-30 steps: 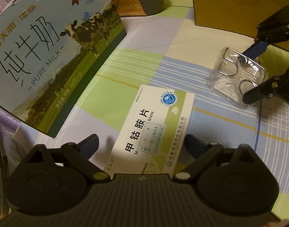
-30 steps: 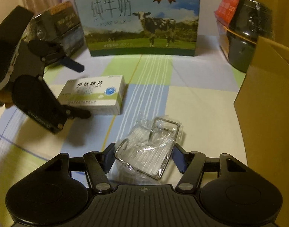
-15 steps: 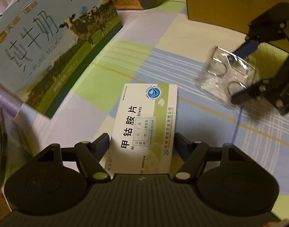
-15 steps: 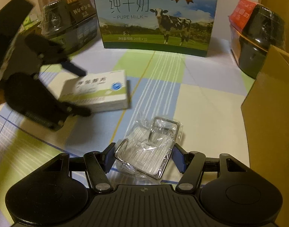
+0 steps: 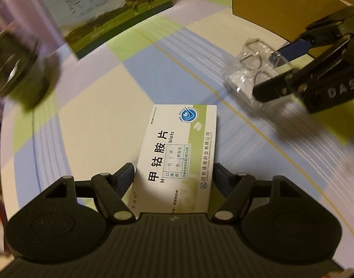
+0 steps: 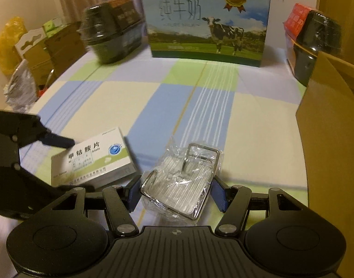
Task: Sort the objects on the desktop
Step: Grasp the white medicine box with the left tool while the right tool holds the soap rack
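A white and green medicine box (image 5: 177,153) sits between the fingers of my left gripper (image 5: 175,177), which is shut on its two long sides. The right wrist view shows the same box (image 6: 91,159) tilted just above the checked tablecloth (image 6: 200,106), held by the left gripper (image 6: 77,164). A metal wire holder in clear plastic wrap (image 6: 181,180) is clamped between the blue pads of my right gripper (image 6: 175,193). From the left wrist view, the wrapped holder (image 5: 248,71) hangs at the right in the right gripper (image 5: 267,74).
A pure-milk carton (image 6: 207,23) stands at the table's far side. A brown cardboard box (image 6: 332,139) rises at the right. Black wrapped bowls sit at the far left (image 6: 112,32) and far right (image 6: 315,41). Boxes and bags (image 6: 26,58) crowd beyond the left edge.
My left gripper shut on the medicine box, lifted it and swung left. The right gripper kept hold of the wrapped holder and drew back from the milk carton.
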A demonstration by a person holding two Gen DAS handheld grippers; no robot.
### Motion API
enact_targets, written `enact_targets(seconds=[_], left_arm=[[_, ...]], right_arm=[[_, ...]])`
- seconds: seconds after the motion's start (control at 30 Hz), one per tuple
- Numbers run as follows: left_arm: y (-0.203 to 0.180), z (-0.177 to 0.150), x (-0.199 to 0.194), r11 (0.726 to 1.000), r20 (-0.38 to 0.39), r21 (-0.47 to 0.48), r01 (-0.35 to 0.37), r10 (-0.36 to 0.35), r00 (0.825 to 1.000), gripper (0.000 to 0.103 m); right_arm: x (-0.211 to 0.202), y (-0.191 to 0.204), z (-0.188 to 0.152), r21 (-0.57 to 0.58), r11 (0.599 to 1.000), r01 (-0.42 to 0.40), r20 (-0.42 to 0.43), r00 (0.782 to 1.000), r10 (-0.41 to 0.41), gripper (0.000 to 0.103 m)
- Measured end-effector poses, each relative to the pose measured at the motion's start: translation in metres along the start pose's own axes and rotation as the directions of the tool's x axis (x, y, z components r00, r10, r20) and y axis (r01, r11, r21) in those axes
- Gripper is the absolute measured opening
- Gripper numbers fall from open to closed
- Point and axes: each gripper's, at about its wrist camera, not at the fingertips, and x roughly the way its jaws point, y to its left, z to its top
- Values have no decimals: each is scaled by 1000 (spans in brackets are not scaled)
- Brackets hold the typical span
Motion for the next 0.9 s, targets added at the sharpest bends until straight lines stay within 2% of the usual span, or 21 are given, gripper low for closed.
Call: enact_targets(seconds=[0.13,0.2,0.27,0.33,0.4,0.57,0.67,0.77,0.87,0.9], left_arm=[[-18,-32,-27,996,-22,-85,8,-10,1000,70],[-26,-46,-41,996,-42,-92,18,-22,999,70],[-34,-57,-54,996,-56,-87,-6,1,998,70],[-38,-67,-68,992,-60,-127,7,-14,998,70],[-46,-77,-82,988,-45,-152,18,-26,999,71],[-69,-106,-94,975,-29,-224,-4,-3,1000,71],[-85,-113,-101,975,1,-217,-43,44,999,76],[-95,-120,-113,972,66,-231,-45,62,996,81],[-100,-127,-124,972,107,-221,-75,101,989,86],[-101,-129,-124,972,109,-219,-80,106,988,87]], right_arm=[[-30,10,-31,-1,1000,-27,-11,1000,27,59],[-46,14,-47,11,999,-37,-11,999,37,59],[-62,19,-62,23,999,-43,-4,999,43,59],[-76,25,-77,32,998,-48,2,999,48,59],[-85,32,-93,41,997,-61,-4,998,61,59],[-97,47,-128,41,997,-67,-14,998,68,59],[-98,54,-142,16,998,-54,-6,998,54,60],[-97,58,-156,-5,999,-39,6,999,39,60],[-98,58,-170,-2,1000,-29,29,999,29,67],[-99,58,-175,8,1000,-19,44,999,19,72]])
